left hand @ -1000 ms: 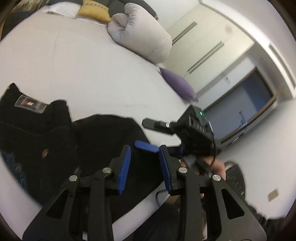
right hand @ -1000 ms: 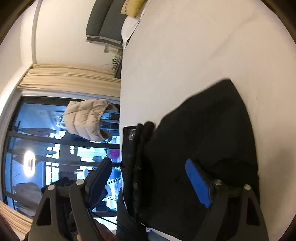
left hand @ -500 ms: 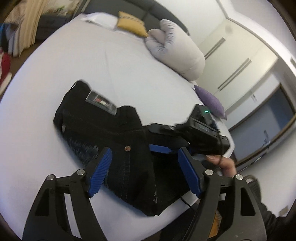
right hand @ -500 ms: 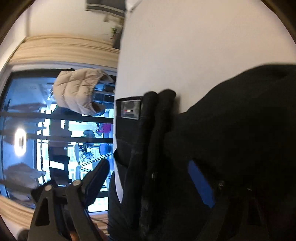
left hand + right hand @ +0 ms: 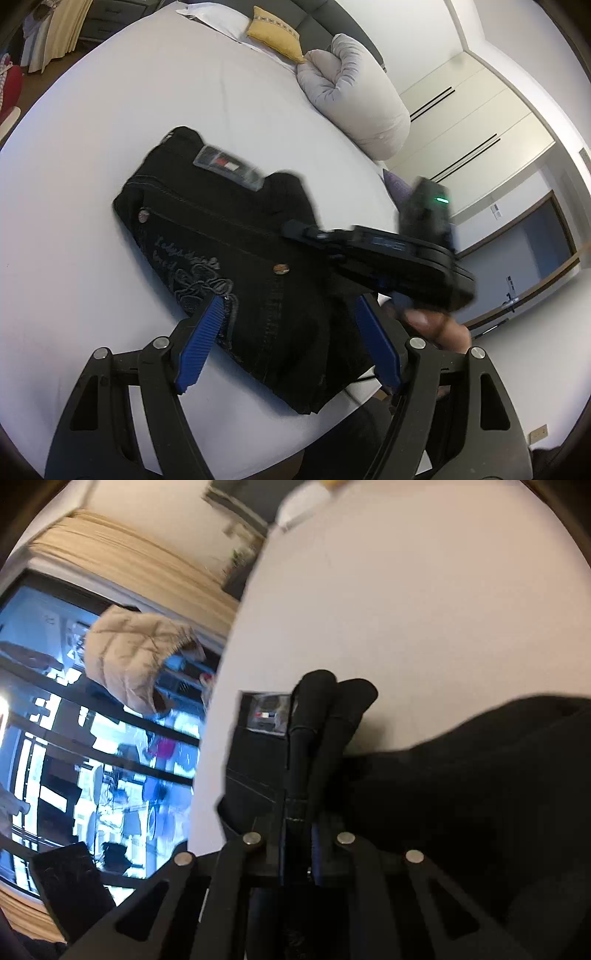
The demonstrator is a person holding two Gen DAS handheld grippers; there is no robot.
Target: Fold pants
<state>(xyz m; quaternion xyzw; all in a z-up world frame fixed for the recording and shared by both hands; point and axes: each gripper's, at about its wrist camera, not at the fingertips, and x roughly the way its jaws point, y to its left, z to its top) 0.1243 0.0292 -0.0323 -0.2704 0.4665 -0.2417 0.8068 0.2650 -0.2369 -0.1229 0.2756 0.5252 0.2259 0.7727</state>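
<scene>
Your right claw (image 5: 297,843) is closing on the folded pants (image 5: 236,243) near the bed (image 5: 110,110) edge, where it gaped before, your left claw (image 5: 284,343) released above them, ready for another fold.

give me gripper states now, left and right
left gripper: open, over the black pants, gripping nothing
right gripper: closing on a fold of the pants

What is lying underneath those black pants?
The black pants lie on the bed's white sheet, which shows bare all around them. Their own folded layers are stacked beneath the top one. Whether anything else lies under them cannot be seen; the fabric covers it.
</scene>
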